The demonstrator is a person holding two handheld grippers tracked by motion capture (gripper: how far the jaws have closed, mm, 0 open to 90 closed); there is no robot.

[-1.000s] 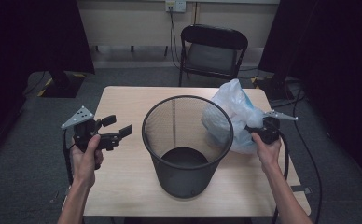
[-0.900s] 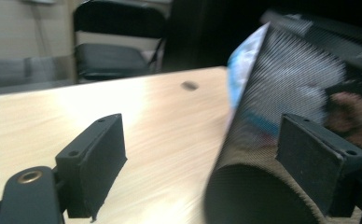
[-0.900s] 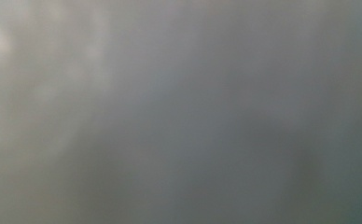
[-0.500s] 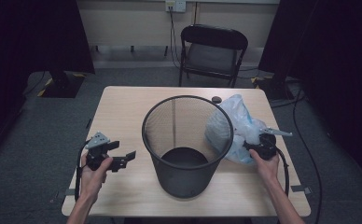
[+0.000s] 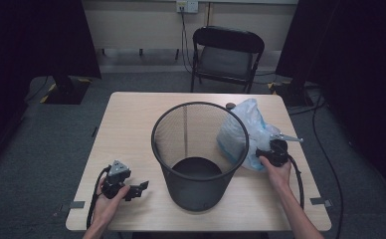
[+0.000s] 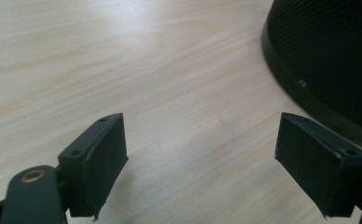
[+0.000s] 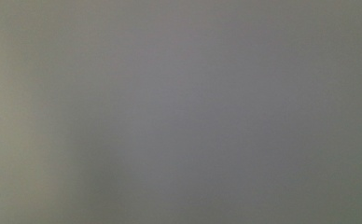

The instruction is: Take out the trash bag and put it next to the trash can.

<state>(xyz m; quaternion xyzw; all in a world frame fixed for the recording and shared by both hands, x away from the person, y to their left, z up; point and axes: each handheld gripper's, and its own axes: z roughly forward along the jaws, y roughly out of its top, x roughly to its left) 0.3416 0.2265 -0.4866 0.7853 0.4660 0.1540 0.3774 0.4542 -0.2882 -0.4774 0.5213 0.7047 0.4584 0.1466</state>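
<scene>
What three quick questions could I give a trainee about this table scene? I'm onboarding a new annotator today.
1. True or false: the jaws of the left gripper are apart with only bare table between them.
2. Which thing stands between the two grippers? A) the mesh wastebasket B) a cardboard box C) a folded towel
3. Fill in: the right gripper is pressed against the crumpled plastic ____.

Key:
1. True; the left gripper view shows wood grain in the gap.
2. A.
3. bag; whether the jaws grip it cannot be told, since the right gripper view is a grey blur.
</scene>
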